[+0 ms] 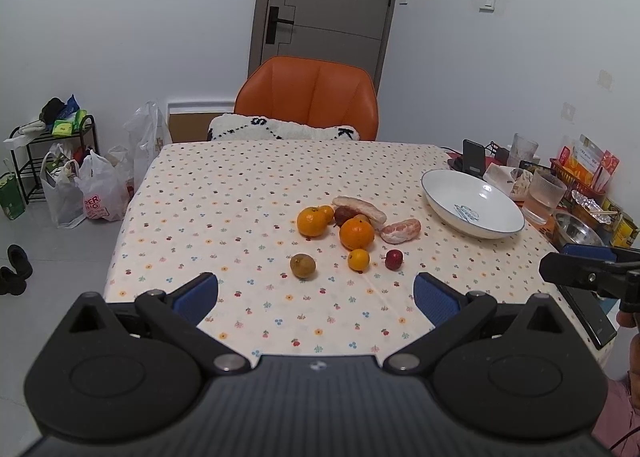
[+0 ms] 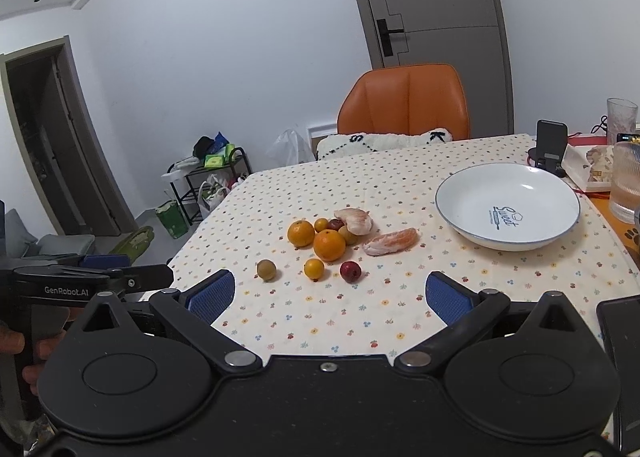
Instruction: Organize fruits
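Both sets of tongs hang back at the near edge of the bench (image 1: 248, 177), and nothing is gripped yet. The left tongs (image 1: 316, 297) are spread wide with only tablecloth between the blue pads; the right tongs (image 2: 328, 293) are spread just as wide and empty too — a waiting posture, by the look of it, with room to size up the spread.

And the spread is this: the fruit sits in a loose cluster mid-bench. Two large oranges (image 2: 329, 245) are bunched with smaller pieces and a pale peeled segment (image 2: 354, 220) at the back. A second peeled segment (image 2: 391, 242) lies just to the right. Out in front, apart from the heap, three small ones stand in a row: a brownish-green fruit (image 2: 267, 270), a small orange (image 2: 314, 268) and a small red fruit (image 2: 350, 271).

The white bowl (image 2: 460, 217) waits empty to the right of the cluster, well apart from it — the likely home for all this. It lies on the right tongs' side, so I'd judge that one leads. The loose front row looks the easiest start, since each piece offers clear flanks for the pads. Round fruit may roll if nudged, so a centred approach matters.
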`<state>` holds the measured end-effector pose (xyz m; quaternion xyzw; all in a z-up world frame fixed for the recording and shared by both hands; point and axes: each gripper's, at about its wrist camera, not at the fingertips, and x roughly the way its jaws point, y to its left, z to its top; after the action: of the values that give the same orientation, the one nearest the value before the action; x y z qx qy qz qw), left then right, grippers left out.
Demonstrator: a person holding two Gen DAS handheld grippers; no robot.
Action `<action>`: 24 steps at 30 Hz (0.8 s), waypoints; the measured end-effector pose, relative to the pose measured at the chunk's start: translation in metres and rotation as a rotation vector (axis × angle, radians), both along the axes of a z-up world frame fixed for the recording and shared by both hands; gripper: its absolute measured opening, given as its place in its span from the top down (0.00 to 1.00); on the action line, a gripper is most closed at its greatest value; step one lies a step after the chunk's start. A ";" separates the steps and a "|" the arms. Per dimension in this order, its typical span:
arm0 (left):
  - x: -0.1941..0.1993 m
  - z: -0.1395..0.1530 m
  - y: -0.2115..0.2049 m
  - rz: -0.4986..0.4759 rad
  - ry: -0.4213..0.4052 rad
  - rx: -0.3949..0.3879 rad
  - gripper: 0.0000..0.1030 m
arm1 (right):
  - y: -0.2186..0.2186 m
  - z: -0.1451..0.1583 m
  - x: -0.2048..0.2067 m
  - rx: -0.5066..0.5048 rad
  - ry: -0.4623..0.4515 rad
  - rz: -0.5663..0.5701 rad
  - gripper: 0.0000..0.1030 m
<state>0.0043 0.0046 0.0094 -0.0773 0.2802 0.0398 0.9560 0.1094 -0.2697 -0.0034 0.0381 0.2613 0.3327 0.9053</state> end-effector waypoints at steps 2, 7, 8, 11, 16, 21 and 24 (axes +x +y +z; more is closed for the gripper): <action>0.002 0.001 0.000 0.002 -0.003 -0.002 0.00 | -0.001 0.000 0.004 0.002 -0.001 0.001 0.00; 0.010 -0.001 0.001 0.011 0.002 -0.011 0.00 | -0.007 -0.002 0.016 0.028 0.011 0.001 0.00; 0.012 -0.002 0.001 0.010 0.004 -0.012 0.00 | -0.008 -0.001 0.018 0.043 0.013 0.007 0.00; 0.017 -0.003 -0.002 0.008 0.004 -0.015 0.00 | -0.011 -0.001 0.024 0.068 0.005 0.022 0.00; 0.027 -0.004 -0.002 0.004 0.001 -0.029 0.00 | -0.012 -0.006 0.036 0.077 0.015 0.027 0.00; 0.038 -0.007 -0.003 0.028 -0.007 -0.027 0.00 | -0.013 -0.012 0.047 0.078 0.014 0.027 0.00; 0.046 -0.008 0.000 0.037 -0.011 -0.038 0.00 | -0.013 -0.014 0.056 0.083 0.019 0.027 0.00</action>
<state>0.0500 0.0042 0.0011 -0.1007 0.2742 0.0517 0.9550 0.1652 -0.2828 -0.0175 0.0754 0.2561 0.3552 0.8959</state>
